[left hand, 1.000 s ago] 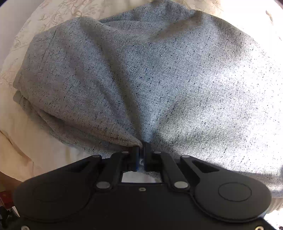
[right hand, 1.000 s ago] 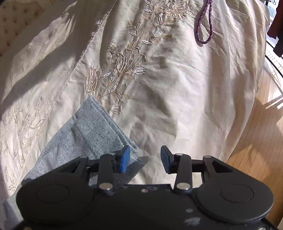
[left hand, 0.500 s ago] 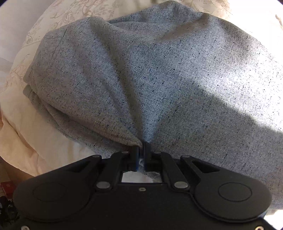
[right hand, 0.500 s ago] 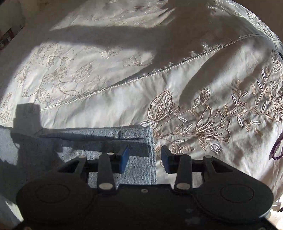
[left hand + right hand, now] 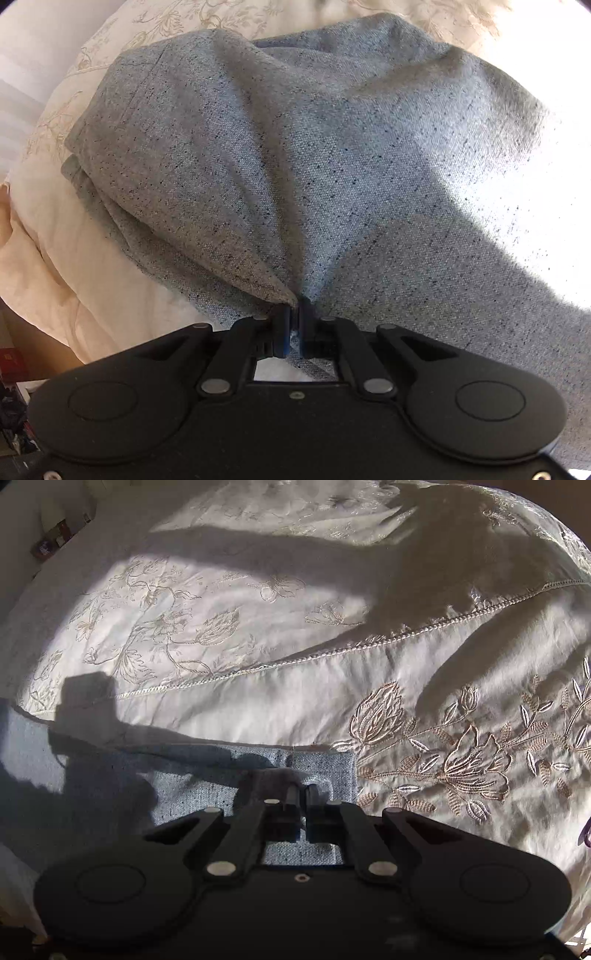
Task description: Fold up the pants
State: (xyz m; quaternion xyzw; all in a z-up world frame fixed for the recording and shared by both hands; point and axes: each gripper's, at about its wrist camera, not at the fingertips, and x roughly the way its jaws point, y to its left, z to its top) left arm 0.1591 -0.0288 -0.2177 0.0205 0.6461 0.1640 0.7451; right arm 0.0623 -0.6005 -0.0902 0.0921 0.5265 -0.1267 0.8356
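1. Spreading under everything is the cream embroidered bedspread (image 5: 280, 701), sunlit and crossed by shadows; my grey speckled pants (image 5: 332, 166) lie on it, bunched into soft folds in the left wrist view and flat at the hem end (image 5: 317, 771) in the right wrist view.
2. I judge the pants light and limp (woven cloth, no stiffness at all), so they will sag and drag between two holds. Corners and hemmed edges look like the best places to take hold, since the doubled cloth there should slip less.
3. My left gripper (image 5: 293, 317) is pinched tight on a gathered fold of the pants, with creases fanning away from the pinch.
4. My right gripper (image 5: 301, 797) has just been closing, and its jaws now stand nearly together with the hem corner between them; the cloth puckers at the tips, so I read it as gripped.
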